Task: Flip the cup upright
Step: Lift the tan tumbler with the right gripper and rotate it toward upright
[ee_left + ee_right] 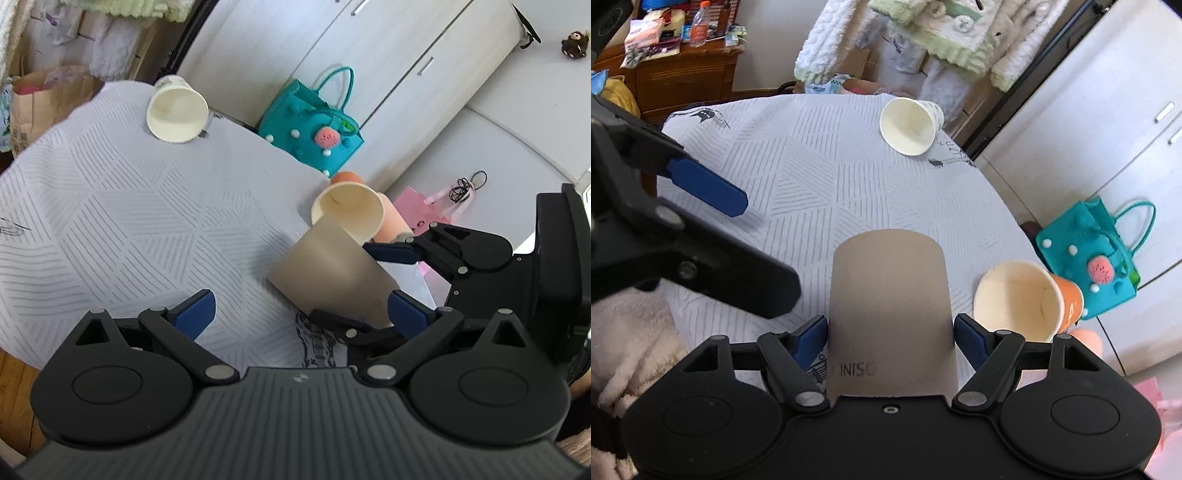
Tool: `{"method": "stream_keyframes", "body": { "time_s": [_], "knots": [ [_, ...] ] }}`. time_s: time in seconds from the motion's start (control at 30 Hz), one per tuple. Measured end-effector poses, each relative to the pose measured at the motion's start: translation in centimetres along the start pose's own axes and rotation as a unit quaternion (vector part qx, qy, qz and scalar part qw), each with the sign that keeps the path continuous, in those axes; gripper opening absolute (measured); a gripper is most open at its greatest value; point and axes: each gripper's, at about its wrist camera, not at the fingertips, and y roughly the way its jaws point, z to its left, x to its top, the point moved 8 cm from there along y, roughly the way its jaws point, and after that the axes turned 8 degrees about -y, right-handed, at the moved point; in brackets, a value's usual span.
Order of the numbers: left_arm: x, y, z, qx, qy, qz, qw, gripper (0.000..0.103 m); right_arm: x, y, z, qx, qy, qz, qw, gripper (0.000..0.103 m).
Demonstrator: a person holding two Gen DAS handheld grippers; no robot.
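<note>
we pinch the tan cup (pixel 891 310) in the right gripper (pixel 891 338); the left gripper (pixel 299 314) hangs spread. too hard a squeeze may crumple it, or its swing may knock the orange cup (pixel 1019 301) off the table (pixel 812 177).

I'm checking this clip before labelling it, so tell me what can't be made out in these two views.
- Tan MINISO paper cup in the right gripper: its mouth is hidden behind its own wall in both views.
- Orange paper cup lying at the table edge: its base is behind its mouth in both views.
- White paper cup lying far off: its print is too small.
- Left gripper: open, holding nothing.
</note>
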Motion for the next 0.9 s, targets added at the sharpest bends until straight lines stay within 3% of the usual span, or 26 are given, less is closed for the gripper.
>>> {"method": "stream_keyframes", "body": {
  "time_s": [0.27,0.47,0.63,0.7,0.8,0.9],
  "knots": [
    [-0.3,0.9,-0.1,-0.007,-0.020,0.013,0.9997,0.101,-0.7,0.0,-1.2,0.033,0.081,0.006,0.996,0.079],
    [-0.2,2.1,-0.3,-0.009,-0.030,0.018,0.9994,0.100,-0.9,-1.4,-1.3,0.054,0.059,-0.015,0.997,0.091],
    [-0.9,3.6,-1.2,-0.037,-0.062,0.044,0.9964,0.097,-1.2,-1.3,-1.2,0.102,0.051,-0.011,0.993,0.091],
    [-0.9,4.4,-1.5,-0.040,-0.075,0.046,0.9954,0.095,-1.3,-0.7,-1.4,0.105,0.049,-0.002,0.993,0.091],
    [-1.1,5.5,-1.6,-0.040,-0.089,0.060,0.9935,0.084,-1.5,0.0,-1.6,0.114,0.051,-0.001,0.992,0.091],
    [-1.4,6.1,-1.5,-0.043,-0.099,0.075,0.9913,0.084,-2.1,0.4,-1.6,0.122,0.050,-0.003,0.991,0.091]
  ]
}}
